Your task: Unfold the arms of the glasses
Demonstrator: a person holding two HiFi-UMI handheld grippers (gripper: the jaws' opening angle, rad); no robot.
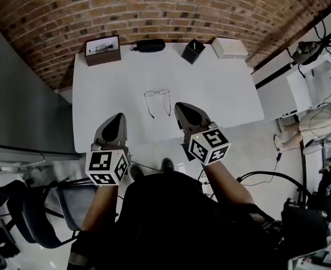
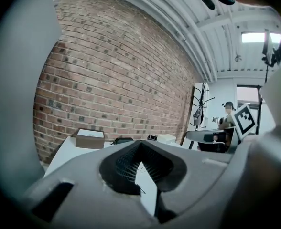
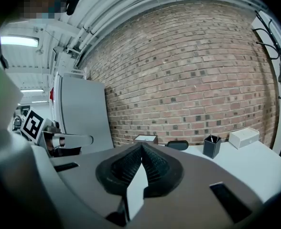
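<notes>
A pair of thin dark-framed glasses lies on the white table, lenses toward the brick wall and both arms spread toward the near edge. My left gripper hovers near the table's front edge, to the left of and nearer than the glasses, shut with nothing in it. My right gripper is just right of the glasses' right arm, apart from it, also shut and empty. In the left gripper view the ribbed pads meet at the tip. The right gripper view shows its pads closed together too.
Along the table's far edge stand a brown box, a black glasses case, a black pen holder and a white box. A grey cabinet is at the left, a chair at lower left. A person sits at the right.
</notes>
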